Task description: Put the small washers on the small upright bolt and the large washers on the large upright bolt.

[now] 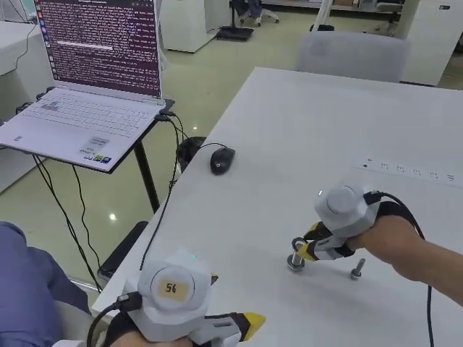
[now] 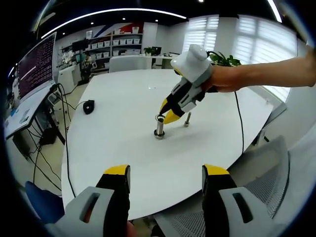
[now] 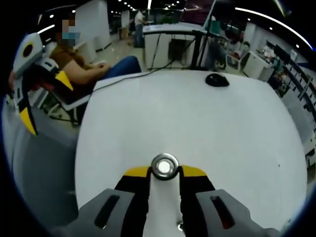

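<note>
My right gripper (image 3: 164, 172) has its jaws clamped on a large washer (image 3: 164, 166), right at the top of the large bolt (image 2: 159, 130). Left gripper (image 2: 167, 174) jaws are apart, empty.

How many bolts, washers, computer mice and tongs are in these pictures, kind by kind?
Bolts: 2, the large bolt and the small bolt
Washers: 1 that I can tell, the washer in the right tongs
Computer mice: 1, the mouse
Tongs: 2, the left tongs and right tongs
Total: 6
</note>
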Demonstrator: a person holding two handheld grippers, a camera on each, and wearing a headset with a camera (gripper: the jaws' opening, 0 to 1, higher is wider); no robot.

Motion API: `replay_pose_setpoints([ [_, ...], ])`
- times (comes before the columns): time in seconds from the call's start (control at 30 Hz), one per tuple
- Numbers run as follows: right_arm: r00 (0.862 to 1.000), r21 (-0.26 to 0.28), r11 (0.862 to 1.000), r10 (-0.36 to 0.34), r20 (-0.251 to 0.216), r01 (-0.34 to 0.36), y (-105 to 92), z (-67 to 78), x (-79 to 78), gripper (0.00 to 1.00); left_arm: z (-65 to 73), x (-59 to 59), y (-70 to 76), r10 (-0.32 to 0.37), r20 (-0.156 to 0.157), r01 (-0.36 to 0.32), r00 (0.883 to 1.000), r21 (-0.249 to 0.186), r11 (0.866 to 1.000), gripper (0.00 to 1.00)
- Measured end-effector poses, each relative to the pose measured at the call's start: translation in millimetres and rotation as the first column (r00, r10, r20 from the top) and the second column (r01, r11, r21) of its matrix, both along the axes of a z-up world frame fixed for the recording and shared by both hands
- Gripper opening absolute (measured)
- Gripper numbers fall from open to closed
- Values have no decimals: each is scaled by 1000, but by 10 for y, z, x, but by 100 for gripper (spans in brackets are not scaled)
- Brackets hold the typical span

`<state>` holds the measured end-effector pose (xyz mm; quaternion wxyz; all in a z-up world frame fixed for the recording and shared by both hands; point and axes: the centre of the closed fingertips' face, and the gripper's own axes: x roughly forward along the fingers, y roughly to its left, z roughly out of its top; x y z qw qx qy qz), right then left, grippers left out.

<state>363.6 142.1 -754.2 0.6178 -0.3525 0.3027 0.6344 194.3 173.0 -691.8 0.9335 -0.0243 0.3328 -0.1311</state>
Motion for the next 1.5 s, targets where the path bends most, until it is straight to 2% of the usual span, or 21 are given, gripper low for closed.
replay_pose_setpoints([
  [0.37, 1000, -23, 1000, 5, 0, -5, 20, -74, 13, 23, -2, 13, -13, -5, 0, 5, 1000, -1, 1000, 58],
  [0.67, 1000, -63, 998, 21, 8, -20, 19, -175, -9, 23, -4, 1, 9, 0, -2, 0, 1000, -2, 1000, 58],
  [0.8, 1000, -90, 996, 19, 1, -19, 4, -271, 7, 23, -5, -1, 11, -2, -2, 2, 1000, -2, 1000, 58],
  [1.1, 1000, -115, 993, 0, -13, -2, 7, -461, 12, 23, -10, -5, 48, 2, -6, -2, 1000, 1, 1000, 58],
  [1.4, 1000, -114, 993, -12, -17, 10, 4, -524, 5, 24, -12, -16, 65, 9, -7, -9, 1000, 5, 1000, 58],
  [1.5, 999, -103, 994, -27, -36, 23, -4, -532, 8, 24, -27, -18, 56, 7, -9, -7, 1000, 4, 1000, 58],
])
